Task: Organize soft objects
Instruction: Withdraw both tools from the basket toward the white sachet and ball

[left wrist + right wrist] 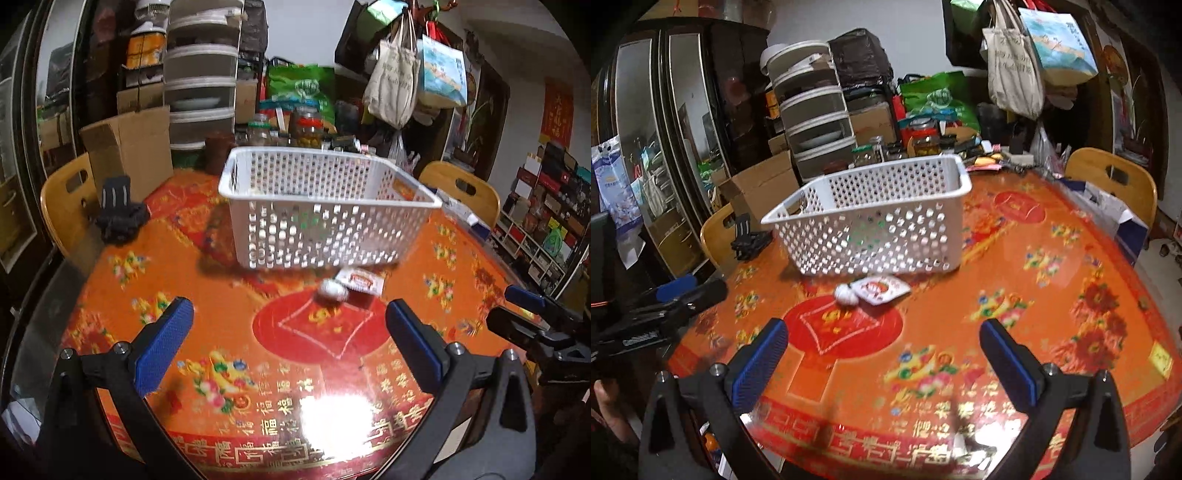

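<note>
A white perforated basket (325, 221) stands on the red-and-orange tablecloth; it also shows in the right wrist view (875, 225). Just in front of it lie a small white soft ball (333, 289) (846, 294) and a white-and-red packet (360, 280) (881, 290), touching each other. My left gripper (290, 321) is open and empty, hovering above the table short of the ball. My right gripper (884, 341) is open and empty, also short of the ball. Something green shows dimly through the basket wall.
A black clamp-like stand (120, 210) sits at the table's left edge by a wooden chair (64, 206). Another chair (1112, 181) is at the right. Jars, boxes and a drawer tower (201, 74) crowd the far side. The right gripper's body appears at the left view's edge (535, 325).
</note>
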### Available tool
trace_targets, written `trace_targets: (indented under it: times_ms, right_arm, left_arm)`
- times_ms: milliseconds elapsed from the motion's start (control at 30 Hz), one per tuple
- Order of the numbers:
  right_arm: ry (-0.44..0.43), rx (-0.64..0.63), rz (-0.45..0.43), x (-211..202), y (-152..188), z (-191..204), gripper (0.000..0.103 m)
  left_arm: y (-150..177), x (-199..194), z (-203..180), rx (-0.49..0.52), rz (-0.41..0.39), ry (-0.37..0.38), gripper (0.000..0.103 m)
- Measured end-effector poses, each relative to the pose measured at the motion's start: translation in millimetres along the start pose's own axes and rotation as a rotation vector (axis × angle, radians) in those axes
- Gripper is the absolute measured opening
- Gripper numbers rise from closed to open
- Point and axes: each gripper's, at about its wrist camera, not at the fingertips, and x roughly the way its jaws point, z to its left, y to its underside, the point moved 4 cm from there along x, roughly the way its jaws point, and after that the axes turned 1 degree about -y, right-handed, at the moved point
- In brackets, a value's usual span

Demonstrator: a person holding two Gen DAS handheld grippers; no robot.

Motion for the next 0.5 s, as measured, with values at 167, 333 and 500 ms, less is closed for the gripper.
trace_targets:
  times_ms: [167, 333, 500]
  right_arm:
    - [-0.006, 0.002, 0.024, 7.3, 7.7, 0.9, 0.103]
    - [-0.008, 0.007, 0.046, 16.3, 11.4, -1.8, 0.103]
    - [-0.007, 0.009, 0.054, 20.1, 12.5, -4.1, 0.103]
  left_arm:
    - [3.3, 22.2, -1.0, 0.001, 0.015, -0.018, 0.103]
    - [10.2, 59.5, -6.1, 0.009, 0.075, -0.016, 0.103]
    - [19.2, 95.6, -10.0, 0.002, 0.132, -0.005, 0.103]
